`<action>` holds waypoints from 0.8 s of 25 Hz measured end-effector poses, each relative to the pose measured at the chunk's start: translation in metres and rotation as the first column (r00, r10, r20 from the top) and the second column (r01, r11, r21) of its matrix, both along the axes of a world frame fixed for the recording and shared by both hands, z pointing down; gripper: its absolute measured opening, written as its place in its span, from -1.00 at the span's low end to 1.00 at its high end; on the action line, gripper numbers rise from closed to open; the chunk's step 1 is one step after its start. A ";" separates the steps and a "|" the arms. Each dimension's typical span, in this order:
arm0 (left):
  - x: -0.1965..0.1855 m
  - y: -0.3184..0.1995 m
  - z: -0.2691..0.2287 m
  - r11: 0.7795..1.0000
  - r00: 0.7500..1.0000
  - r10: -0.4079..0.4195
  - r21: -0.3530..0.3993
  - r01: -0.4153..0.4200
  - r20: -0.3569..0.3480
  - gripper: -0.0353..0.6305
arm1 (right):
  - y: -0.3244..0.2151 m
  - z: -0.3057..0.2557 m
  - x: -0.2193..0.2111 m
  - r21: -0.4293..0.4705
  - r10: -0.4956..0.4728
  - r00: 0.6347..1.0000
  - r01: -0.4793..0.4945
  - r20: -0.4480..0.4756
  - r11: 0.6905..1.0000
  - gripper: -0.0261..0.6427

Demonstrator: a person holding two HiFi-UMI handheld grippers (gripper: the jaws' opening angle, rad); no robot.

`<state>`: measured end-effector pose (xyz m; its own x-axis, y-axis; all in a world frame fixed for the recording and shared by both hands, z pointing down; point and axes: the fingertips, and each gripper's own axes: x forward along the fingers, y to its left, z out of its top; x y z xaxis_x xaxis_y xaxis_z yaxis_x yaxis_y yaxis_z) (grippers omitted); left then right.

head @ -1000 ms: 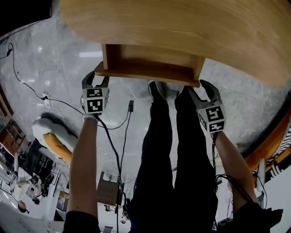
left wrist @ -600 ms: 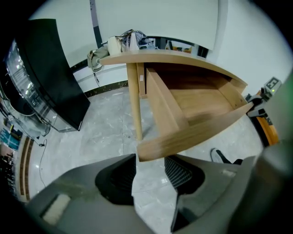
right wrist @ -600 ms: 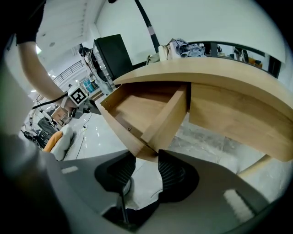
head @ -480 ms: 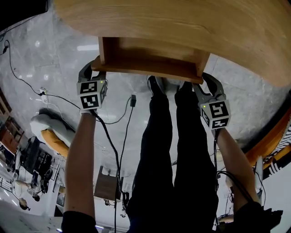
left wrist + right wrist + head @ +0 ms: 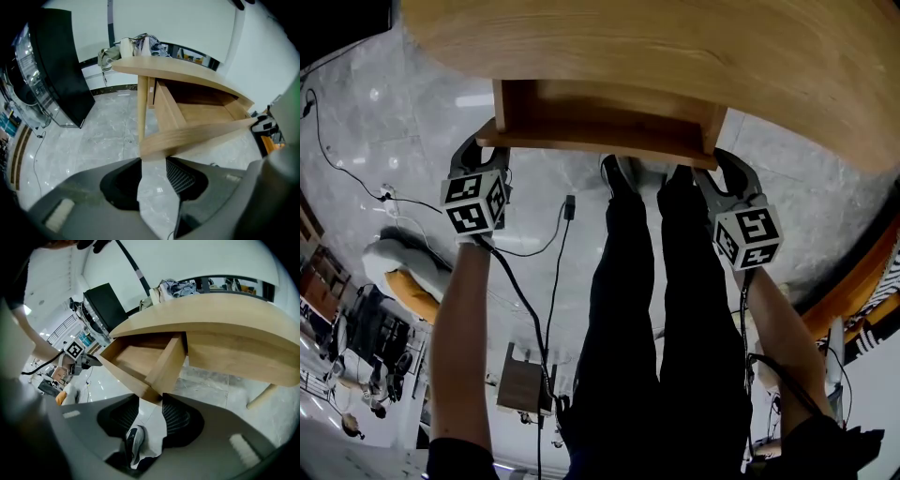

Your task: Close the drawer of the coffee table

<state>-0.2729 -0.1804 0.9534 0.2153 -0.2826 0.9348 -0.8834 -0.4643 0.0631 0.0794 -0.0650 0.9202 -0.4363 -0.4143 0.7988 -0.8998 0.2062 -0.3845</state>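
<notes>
drawer is pulled out from under the coffee table, open side up, nothing visible inside; it hangs out over the marble floor towards the person's legs

left hand-held gripper is at the left end of the drawer front; its jaws have just been closing; in the left gripper view the end of that wooden panel fills the gap between the jaw tips, so it's clamped on the drawer; gripper points steeply down

right hand-held gripper is at the opposite end; its jaws also closed in moments ago; in the right gripper view the corner where front panel meets side panel sits between the tips, pads on the wood, gripping the drawer

both marker cubes face the head view, one either side of the legs; shoes are just below the drawer front, between the two grippers; a black cable runs back from the left gripper along the forearm; one table leg stands just left of the drawer in the left gripper view
</notes>
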 end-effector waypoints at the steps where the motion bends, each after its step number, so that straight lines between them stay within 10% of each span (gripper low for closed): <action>1: -0.001 -0.003 0.000 1.000 1.000 -0.017 0.003 0.017 -0.005 -0.38 | -0.003 0.000 -0.001 -0.001 0.011 1.000 -0.011 0.002 1.000 -0.46; 20: 0.020 -0.065 0.000 0.997 0.998 -0.047 0.056 0.049 -0.030 -0.39 | -0.060 0.001 0.020 0.032 0.124 0.991 -0.126 0.055 0.991 -0.45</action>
